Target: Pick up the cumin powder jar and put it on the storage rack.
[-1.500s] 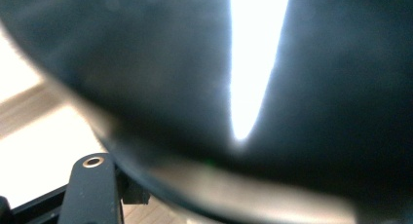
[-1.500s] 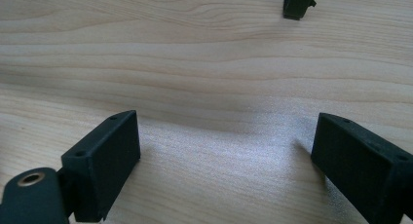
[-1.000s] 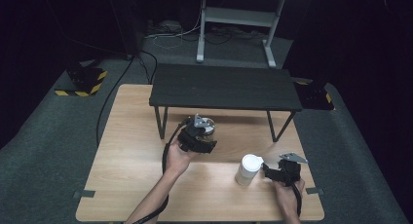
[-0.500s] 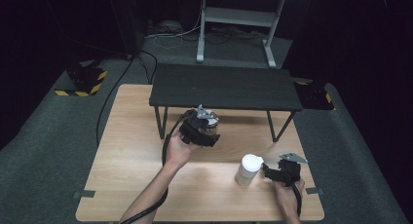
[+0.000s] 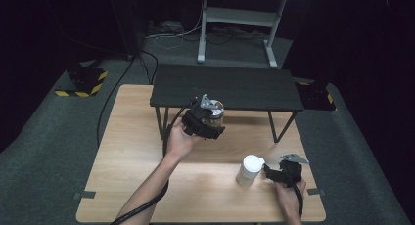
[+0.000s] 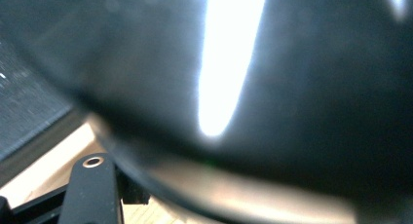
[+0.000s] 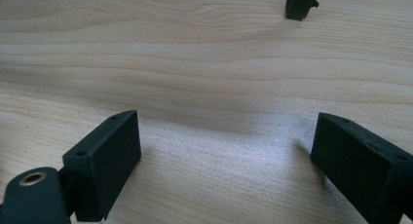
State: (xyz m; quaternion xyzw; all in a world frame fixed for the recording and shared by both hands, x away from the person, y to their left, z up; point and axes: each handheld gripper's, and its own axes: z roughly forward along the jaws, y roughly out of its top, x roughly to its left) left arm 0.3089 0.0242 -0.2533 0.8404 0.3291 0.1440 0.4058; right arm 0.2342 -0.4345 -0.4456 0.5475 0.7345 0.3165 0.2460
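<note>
High view: at frame center the left gripper (image 5: 211, 118) is clamping a glass jar (image 5: 215, 113) in the air before the black shelf (image 5: 225, 86). At lower right the right gripper (image 5: 272, 171) is sitting beside a white cup (image 5: 249, 169), jaws apart.

Left gripper view: the jar (image 6: 272, 87) is looming blurred.

Right gripper view: 2 jaws are standing apart over the wooden table (image 7: 204, 78).

Wood table (image 5: 147, 186) w/ black bench (image 5: 230, 88), white cup (image 5: 249, 170).
</note>
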